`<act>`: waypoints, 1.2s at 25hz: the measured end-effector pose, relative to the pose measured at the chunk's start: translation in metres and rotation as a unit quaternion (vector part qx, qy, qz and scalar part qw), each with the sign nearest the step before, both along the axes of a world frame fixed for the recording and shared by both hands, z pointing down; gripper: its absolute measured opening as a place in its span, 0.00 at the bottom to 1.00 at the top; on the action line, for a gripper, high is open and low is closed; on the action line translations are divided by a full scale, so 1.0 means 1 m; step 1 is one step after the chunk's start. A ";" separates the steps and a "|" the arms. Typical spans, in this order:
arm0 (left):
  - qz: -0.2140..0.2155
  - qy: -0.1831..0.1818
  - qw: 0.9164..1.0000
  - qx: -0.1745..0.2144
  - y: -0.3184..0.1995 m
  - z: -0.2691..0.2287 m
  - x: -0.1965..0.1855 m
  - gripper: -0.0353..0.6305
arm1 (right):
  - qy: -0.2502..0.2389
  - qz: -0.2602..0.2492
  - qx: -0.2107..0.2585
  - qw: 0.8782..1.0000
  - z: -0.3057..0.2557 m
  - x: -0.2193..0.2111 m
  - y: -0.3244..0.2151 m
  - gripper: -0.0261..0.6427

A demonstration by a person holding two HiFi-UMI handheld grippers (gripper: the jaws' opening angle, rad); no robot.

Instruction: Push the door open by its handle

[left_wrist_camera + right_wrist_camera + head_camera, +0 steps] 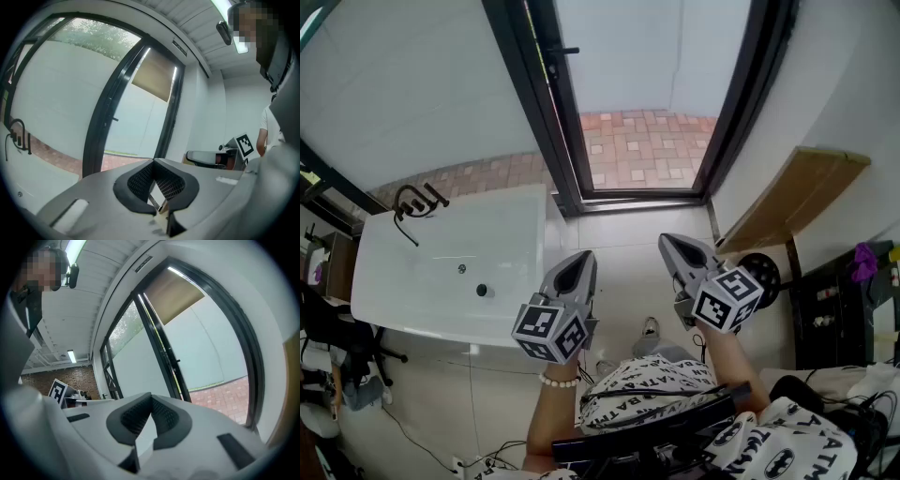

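The black-framed glass door (534,103) stands swung outward at the left of the doorway, which gives onto red brick paving (642,150). Its small black handle (565,50) juts from the leaf's edge and also shows as the handle (114,119) in the left gripper view and the handle (176,361) in the right gripper view. My left gripper (577,266) and right gripper (676,247) hang side by side over the white floor, well short of the door, both pointing at it. On each, the jaws meet with nothing between them: left gripper (152,162), right gripper (150,397).
A white table (450,262) with a black hook rack (417,202) stands at the left, close to the left gripper. A wooden board (792,197) leans on the right wall above a black wheel (762,273). Dark shelves and cables lie at the right and bottom edges.
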State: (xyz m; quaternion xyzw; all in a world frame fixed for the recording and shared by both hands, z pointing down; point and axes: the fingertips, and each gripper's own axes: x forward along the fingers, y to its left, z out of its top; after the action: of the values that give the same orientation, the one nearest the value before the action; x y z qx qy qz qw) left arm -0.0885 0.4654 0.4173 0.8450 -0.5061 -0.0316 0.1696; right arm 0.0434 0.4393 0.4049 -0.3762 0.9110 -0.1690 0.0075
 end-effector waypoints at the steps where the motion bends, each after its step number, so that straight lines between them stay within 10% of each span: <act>1: 0.001 0.001 1.000 0.000 -0.001 -0.001 -0.001 0.04 | 0.003 0.000 0.006 1.000 -0.002 -0.002 -0.001 0.06; 6: 0.008 0.002 1.000 -0.007 -0.006 0.006 0.002 0.04 | 0.009 -0.031 0.034 0.999 -0.005 -0.009 -0.001 0.10; 10: 0.009 -0.002 1.000 -0.015 -0.019 0.012 0.008 0.04 | 0.020 -0.077 0.043 0.996 -0.005 -0.014 -0.015 0.46; 30: -0.040 -0.020 0.999 -0.001 -0.179 0.006 0.029 0.04 | 0.146 -0.189 0.121 0.963 -0.028 -0.038 -0.254 0.49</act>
State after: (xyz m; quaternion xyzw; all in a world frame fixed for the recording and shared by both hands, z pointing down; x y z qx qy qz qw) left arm -0.0596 0.2863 0.4236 0.8246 -0.5427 -0.0210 0.1584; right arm 0.0059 0.1854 0.3773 -0.2145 0.9703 0.0013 -0.1123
